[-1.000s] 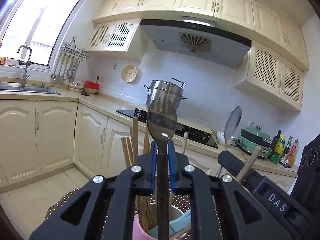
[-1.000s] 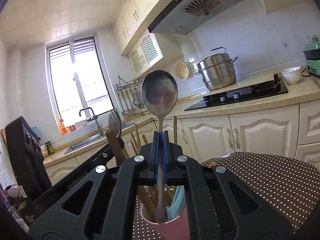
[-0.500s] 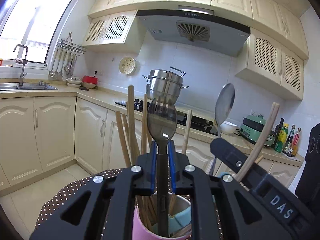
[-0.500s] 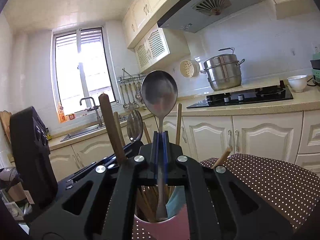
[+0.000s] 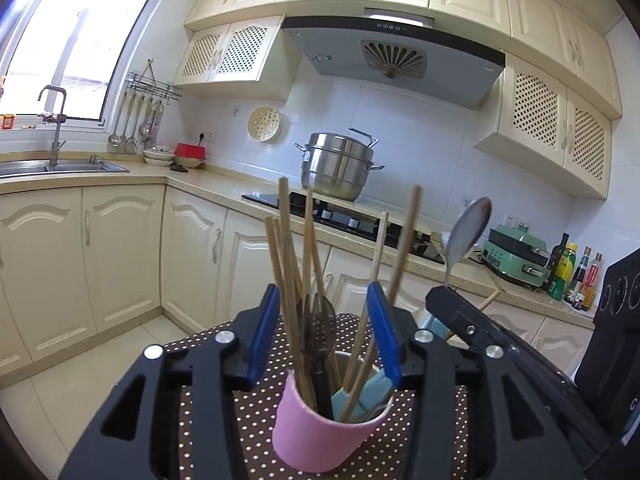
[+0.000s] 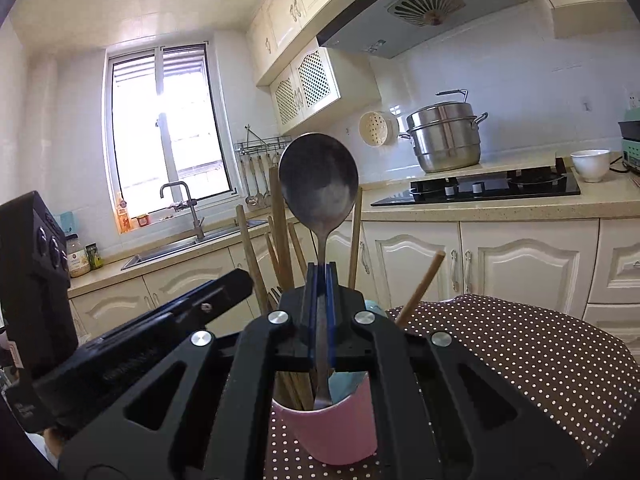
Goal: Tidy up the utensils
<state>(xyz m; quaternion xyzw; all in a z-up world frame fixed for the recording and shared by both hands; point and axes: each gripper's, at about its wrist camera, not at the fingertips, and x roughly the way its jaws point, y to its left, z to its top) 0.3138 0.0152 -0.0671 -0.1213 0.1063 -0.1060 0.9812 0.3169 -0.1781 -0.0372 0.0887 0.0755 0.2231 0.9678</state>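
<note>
Fork (image 5: 318,336) dropped in pink cup (image 5: 320,432), left tool (image 5: 326,332) opening, nothing gripped; right tool (image 6: 320,312) clamps spoon (image 6: 318,188) over cup, release pending

the lower ends of the chopsticks (image 5: 294,280), the fork (image 5: 320,332) and the blue spatula (image 5: 362,396) are hidden inside the pink cup (image 5: 320,436). the cup's base is cut off behind the left gripper (image 5: 324,332), whose body runs off the bottom edge. in the right wrist view the spoon (image 6: 319,188) handle is partly covered by the right gripper (image 6: 320,280), and its tip is sunk in the cup. the bottle (image 5: 564,266) labels on the counter are too small to read. the window (image 5: 52,40) is cut by the left edge and washed out.
</note>
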